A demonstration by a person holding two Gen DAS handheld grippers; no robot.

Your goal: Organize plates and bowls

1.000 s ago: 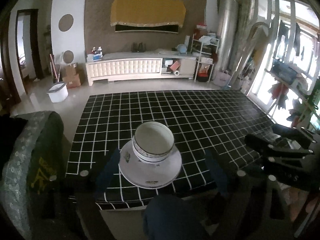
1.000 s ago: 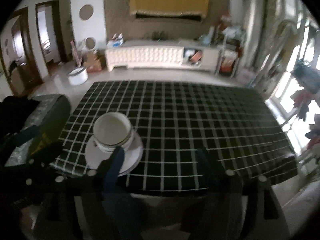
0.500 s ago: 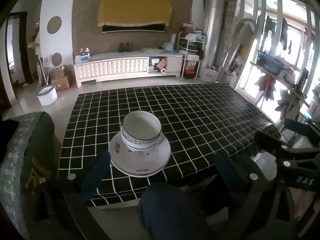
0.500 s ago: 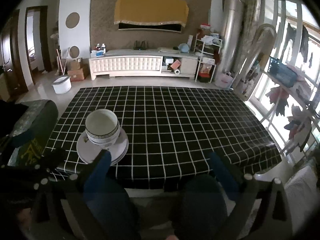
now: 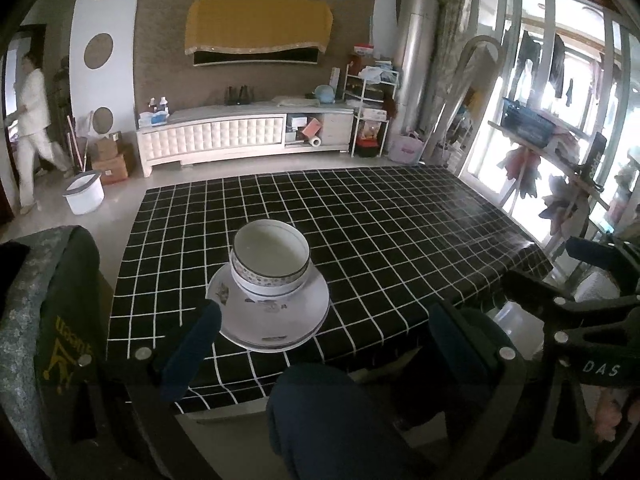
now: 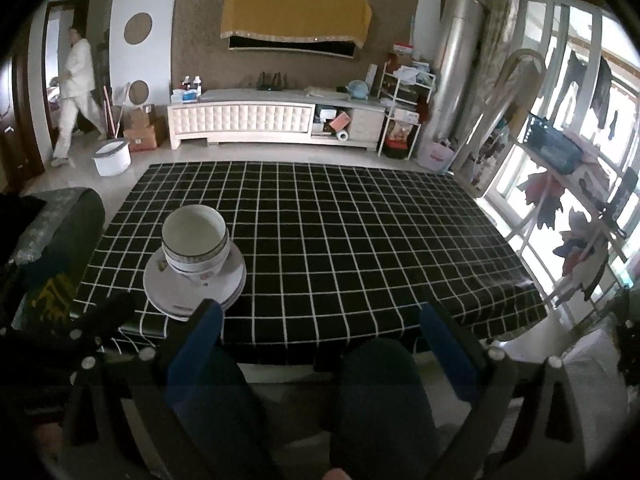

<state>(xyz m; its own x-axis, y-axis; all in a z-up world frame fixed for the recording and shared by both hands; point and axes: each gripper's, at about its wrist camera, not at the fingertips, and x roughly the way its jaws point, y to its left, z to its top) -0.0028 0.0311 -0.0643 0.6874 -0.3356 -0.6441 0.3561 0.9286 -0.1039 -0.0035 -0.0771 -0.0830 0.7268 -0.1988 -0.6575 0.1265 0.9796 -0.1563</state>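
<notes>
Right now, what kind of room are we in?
Most likely a home living room: a low white TV cabinet under a cloth-covered wall TV, and a checked-cloth table holding stacked bowls on plates.

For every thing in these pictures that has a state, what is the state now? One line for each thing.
White ceramic bowls with patterned rims: nested, upright, empty on top, resting on the plates.
White round plates: stacked flat near the table's front edge.
Black checked tablecloth: spread flat over the table.
Left gripper: jaws open, holding nothing, back from the stack.
Right gripper: jaws open, holding nothing.
</notes>
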